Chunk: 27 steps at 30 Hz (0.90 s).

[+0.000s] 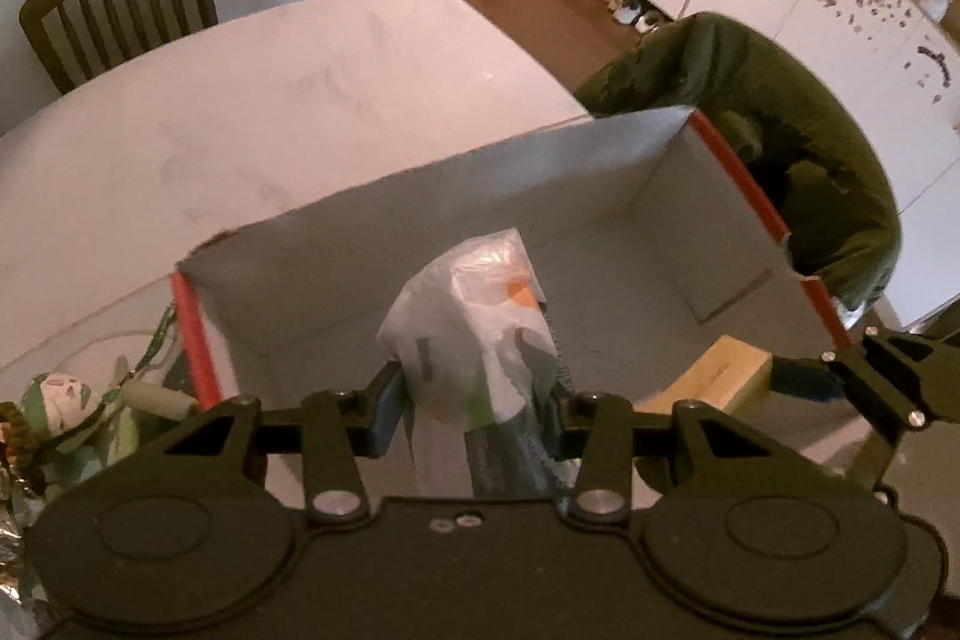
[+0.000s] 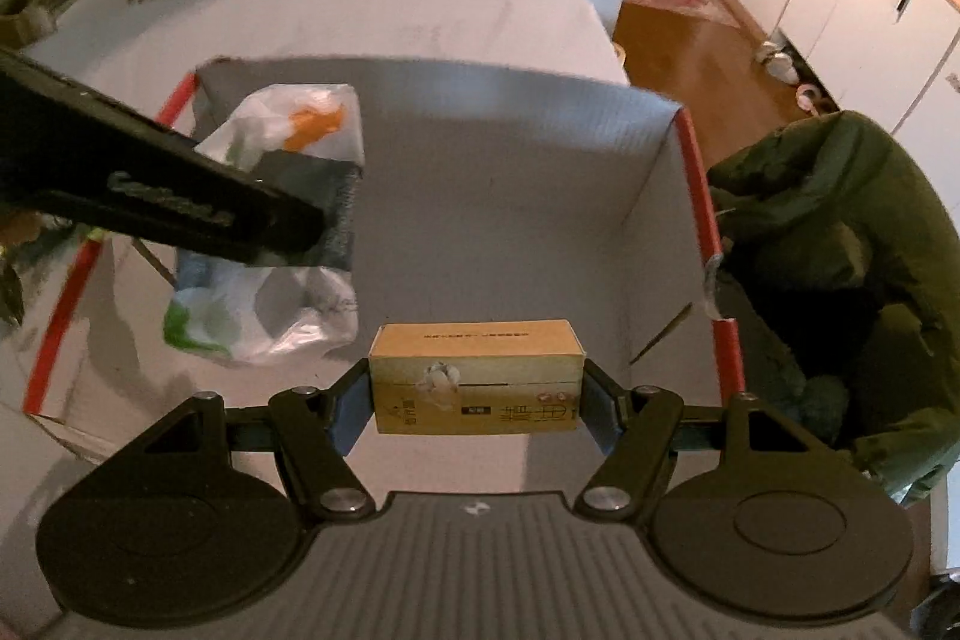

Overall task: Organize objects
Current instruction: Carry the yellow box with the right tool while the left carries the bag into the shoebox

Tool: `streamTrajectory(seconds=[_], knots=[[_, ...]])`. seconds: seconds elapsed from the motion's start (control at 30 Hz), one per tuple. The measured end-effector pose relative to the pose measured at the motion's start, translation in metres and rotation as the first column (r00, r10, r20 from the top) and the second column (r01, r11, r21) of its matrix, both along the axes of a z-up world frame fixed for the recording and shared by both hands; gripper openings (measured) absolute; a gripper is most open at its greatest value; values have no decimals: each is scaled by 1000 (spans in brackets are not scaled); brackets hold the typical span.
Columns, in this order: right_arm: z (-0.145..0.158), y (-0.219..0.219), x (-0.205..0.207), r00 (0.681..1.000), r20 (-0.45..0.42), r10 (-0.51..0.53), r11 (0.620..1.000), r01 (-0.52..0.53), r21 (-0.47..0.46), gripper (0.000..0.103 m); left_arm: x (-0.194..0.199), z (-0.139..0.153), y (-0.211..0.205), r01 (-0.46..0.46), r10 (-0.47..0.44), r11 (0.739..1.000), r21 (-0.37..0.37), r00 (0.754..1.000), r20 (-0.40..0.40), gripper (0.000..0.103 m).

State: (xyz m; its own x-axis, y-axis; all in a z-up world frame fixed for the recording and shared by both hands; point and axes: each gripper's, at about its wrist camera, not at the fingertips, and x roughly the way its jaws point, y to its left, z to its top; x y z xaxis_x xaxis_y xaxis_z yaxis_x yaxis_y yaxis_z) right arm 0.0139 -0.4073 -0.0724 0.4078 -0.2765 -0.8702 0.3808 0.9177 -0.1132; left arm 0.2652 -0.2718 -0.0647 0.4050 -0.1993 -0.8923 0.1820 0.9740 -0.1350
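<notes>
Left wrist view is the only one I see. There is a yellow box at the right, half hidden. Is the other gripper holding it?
Observer: Yes. The right gripper is shut on the yellow box, one finger at each short end.
Operator: Is the box already inside the big carton?
Observer: It is over the carton's open inside, near the front; I cannot tell if it touches the floor.
Operator: And my plastic bag, how does it look from there?
Observer: The plastic bag bulges out below the left gripper too, with a green patch at its lower end, at the carton's left side.
</notes>
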Motion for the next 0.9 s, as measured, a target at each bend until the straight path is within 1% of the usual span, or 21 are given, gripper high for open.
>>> streamTrajectory(seconds=[0.17,0.33,0.67,0.9], knots=[[-13,-6,10,999,-46,27,1000,-26,14,70,14,-20,-6,-10,10,1000,6,998,-62,44],[-19,-8,16,997,-74,39,999,-37,23,70,21,-35,-10,-5,6,1000,16,994,-106,44],[-30,-14,27,991,-132,37,998,-31,48,70,32,-55,-17,26,-21,999,23,985,-169,44],[-37,-17,28,987,-162,15,997,-3,78,70,34,-64,-19,35,-29,999,27,979,-201,46]])
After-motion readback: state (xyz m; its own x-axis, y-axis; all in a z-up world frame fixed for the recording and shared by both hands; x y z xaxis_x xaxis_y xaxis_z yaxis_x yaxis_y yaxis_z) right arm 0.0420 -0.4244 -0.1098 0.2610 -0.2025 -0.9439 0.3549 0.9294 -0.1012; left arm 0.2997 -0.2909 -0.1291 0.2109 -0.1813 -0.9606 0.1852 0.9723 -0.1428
